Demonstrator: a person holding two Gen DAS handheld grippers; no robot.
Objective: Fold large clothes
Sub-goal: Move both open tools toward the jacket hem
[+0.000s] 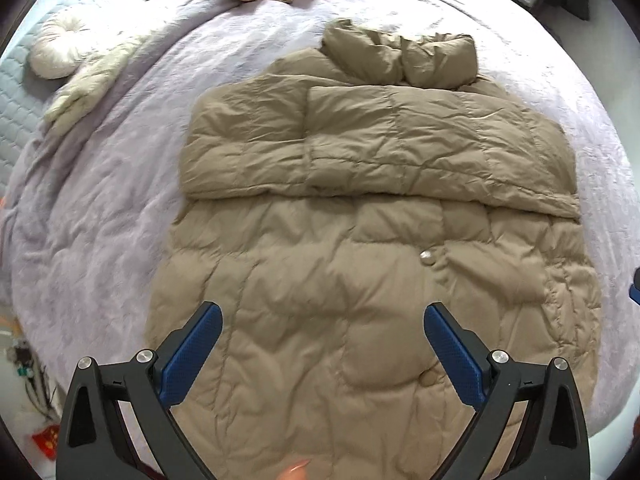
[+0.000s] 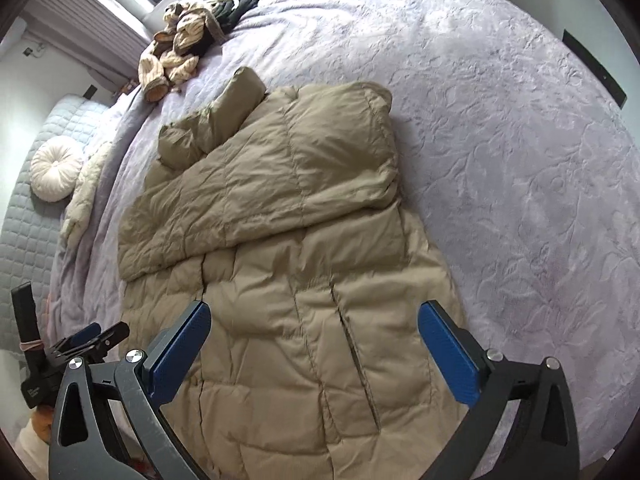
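Puffy stuff, this coat (image 1: 360,240): a tan quilted down thing, soft and springy, light for its bulk I'd guess, and the shell looks slick, so thin pinches will probably slide off. It lies flat on the bed (image 1: 100,200), collar end at 12 o'clock, hem at 6 under me. The sleeves look folded across the chest already.

Both my grippers hang over the lower half with nothing in them: left gripper (image 1: 322,320) has its jaws spread wide over bare quilting, right gripper (image 2: 314,318) the same. I'd grab deep at the hem corners, taking a fat bite of padding at a seam, not just the shell.

Left view shows the snap (image 1: 427,258) on the front placket and the folded sleeve band across the full width. Right view misses the snap but shows the coat's edge at 3 o'clock, a pocket slit (image 2: 356,356), and the left gripper (image 2: 86,338) off at 9 o'clock. Both catch the pillow (image 2: 56,174) and the clothes pile (image 2: 176,56) at the far end.
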